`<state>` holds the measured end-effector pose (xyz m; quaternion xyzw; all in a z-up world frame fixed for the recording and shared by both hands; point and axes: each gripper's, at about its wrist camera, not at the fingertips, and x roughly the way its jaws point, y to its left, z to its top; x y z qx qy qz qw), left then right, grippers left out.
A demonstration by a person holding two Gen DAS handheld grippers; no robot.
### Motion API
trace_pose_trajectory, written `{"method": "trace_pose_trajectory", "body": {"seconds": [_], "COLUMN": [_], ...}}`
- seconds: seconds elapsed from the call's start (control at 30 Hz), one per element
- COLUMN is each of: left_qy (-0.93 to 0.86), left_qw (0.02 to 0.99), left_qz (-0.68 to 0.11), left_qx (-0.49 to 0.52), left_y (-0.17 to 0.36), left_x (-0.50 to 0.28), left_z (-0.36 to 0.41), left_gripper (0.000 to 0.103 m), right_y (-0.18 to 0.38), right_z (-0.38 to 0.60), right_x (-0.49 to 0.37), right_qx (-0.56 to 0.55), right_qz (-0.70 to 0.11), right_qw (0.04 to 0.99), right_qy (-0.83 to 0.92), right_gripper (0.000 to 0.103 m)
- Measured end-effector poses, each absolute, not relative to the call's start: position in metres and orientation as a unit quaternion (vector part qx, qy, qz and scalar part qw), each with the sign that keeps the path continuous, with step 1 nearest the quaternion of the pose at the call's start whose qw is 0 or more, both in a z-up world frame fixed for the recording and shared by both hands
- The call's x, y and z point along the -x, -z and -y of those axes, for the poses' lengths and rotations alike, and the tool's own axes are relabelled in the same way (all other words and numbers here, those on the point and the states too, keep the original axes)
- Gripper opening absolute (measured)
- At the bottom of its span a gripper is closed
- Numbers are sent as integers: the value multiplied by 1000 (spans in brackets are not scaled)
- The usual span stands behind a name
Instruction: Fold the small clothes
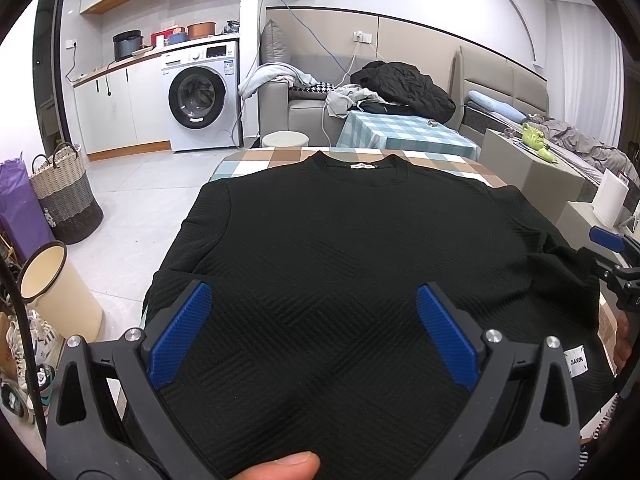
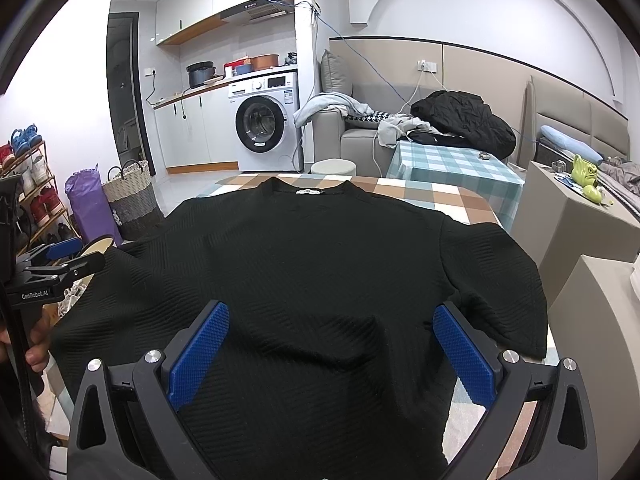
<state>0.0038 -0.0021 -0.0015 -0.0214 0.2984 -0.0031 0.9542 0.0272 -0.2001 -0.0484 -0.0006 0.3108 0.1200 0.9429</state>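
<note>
A black textured top [image 1: 340,240] [image 2: 304,264] lies flat on a table with a checked cloth [image 1: 264,160] [image 2: 452,196], its collar [image 1: 362,164] at the far side and its hem toward me. My left gripper [image 1: 314,300] is open over the near left part of the top, with fabric spanning the gap between its blue pads [image 1: 180,336]. My right gripper [image 2: 332,316] is open over the near right part, where the cloth bunches slightly. Each gripper shows at the edge of the other's view: the right gripper [image 1: 612,248] and the left gripper [image 2: 68,258]. A thumb [image 1: 288,464] shows at the bottom.
Left of the table stand a cream bin [image 1: 56,292], a woven basket [image 1: 66,196], a purple bag [image 2: 90,204] and a shoe rack [image 2: 32,184]. Beyond are a round stool [image 2: 334,168], a second checked table [image 2: 452,168], a sofa with a black jacket [image 2: 464,120], and a washing machine [image 1: 202,96]. Boxes [image 2: 572,216] stand right.
</note>
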Motion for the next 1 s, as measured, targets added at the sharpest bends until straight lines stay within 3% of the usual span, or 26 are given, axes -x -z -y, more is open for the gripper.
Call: {"method": "trace_pose_trajectory", "body": {"seconds": [1.0], "left_qy": [-8], "left_qw": [952], "left_qz": [-305], "left_qx": [22], "left_y": [2], "left_x": [-5], "left_z": [-7], "left_gripper": [102], "right_y": [51], "right_z": [202], "right_x": [-35], "right_qx": [-3], "right_qz": [-327], "right_qw": [938], "right_qy": [-116], "right_gripper": [103]}}
